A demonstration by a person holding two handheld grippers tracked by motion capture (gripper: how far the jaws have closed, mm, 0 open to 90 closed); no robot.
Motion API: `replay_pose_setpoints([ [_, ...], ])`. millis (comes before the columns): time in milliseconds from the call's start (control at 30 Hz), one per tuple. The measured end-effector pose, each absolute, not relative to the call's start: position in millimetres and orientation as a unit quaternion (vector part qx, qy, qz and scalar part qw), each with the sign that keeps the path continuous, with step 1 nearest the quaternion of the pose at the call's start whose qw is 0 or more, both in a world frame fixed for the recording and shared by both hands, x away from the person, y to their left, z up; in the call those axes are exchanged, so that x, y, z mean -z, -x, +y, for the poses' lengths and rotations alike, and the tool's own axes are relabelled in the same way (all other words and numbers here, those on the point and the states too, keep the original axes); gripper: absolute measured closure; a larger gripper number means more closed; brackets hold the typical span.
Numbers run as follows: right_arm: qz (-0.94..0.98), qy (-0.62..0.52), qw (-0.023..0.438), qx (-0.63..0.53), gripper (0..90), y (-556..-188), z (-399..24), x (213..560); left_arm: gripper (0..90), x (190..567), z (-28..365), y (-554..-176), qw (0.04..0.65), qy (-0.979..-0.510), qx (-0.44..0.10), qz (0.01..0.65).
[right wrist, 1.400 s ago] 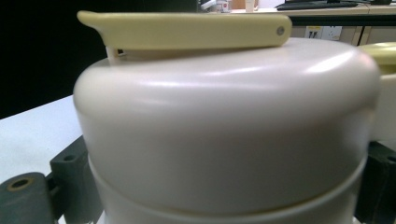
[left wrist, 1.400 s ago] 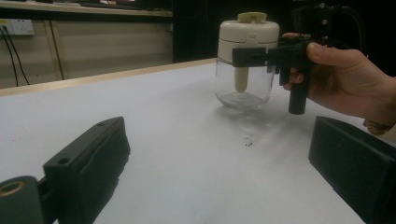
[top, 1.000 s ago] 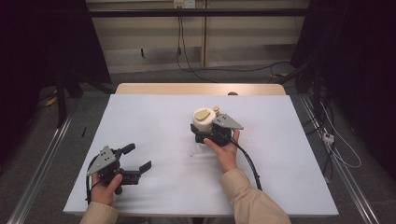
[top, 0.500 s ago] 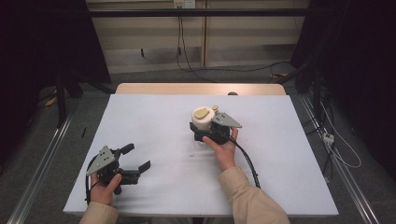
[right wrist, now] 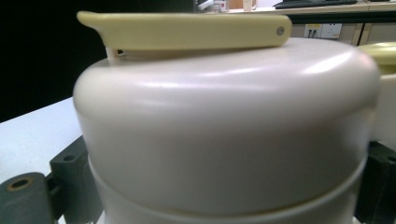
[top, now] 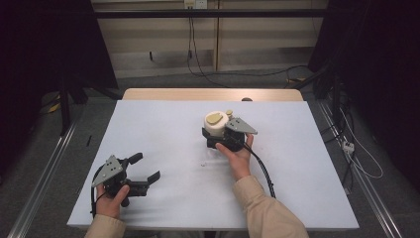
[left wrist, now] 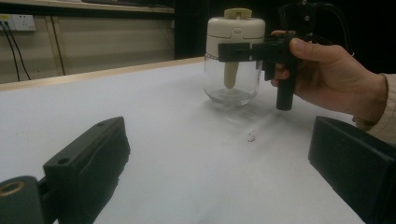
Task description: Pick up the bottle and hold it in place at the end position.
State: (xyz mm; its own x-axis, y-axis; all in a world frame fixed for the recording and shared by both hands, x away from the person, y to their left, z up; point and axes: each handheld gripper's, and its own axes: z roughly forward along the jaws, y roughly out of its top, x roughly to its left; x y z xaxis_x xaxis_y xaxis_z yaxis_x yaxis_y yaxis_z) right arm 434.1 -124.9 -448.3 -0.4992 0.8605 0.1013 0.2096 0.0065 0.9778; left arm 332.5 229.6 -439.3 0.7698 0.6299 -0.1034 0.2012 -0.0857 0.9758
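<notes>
Right tongs (top: pixel 214 135) clamp the jar (left wrist: pixel 233 56), its glass base visible from the gaping left tongs (top: pixel 143 168).

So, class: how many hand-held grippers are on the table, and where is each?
2. The left hand-held gripper rests near the table's front left corner, jaws open on nothing. The right hand-held gripper sits mid-table, jaws around the cream-lidded glass jar.

white table (top: pixel 163 134); floor cables (top: pixel 356 153) beside it
</notes>
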Motion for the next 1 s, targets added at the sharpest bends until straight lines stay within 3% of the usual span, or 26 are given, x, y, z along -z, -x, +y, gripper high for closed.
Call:
replay_pose_setpoints([
  [1000,0.662,-0.414,0.282,-0.558,6.6,-439.2,-119.4,453.4,4.5,439.7,230.1,-332.5,0.612,-0.716,-0.172,0.288],
])
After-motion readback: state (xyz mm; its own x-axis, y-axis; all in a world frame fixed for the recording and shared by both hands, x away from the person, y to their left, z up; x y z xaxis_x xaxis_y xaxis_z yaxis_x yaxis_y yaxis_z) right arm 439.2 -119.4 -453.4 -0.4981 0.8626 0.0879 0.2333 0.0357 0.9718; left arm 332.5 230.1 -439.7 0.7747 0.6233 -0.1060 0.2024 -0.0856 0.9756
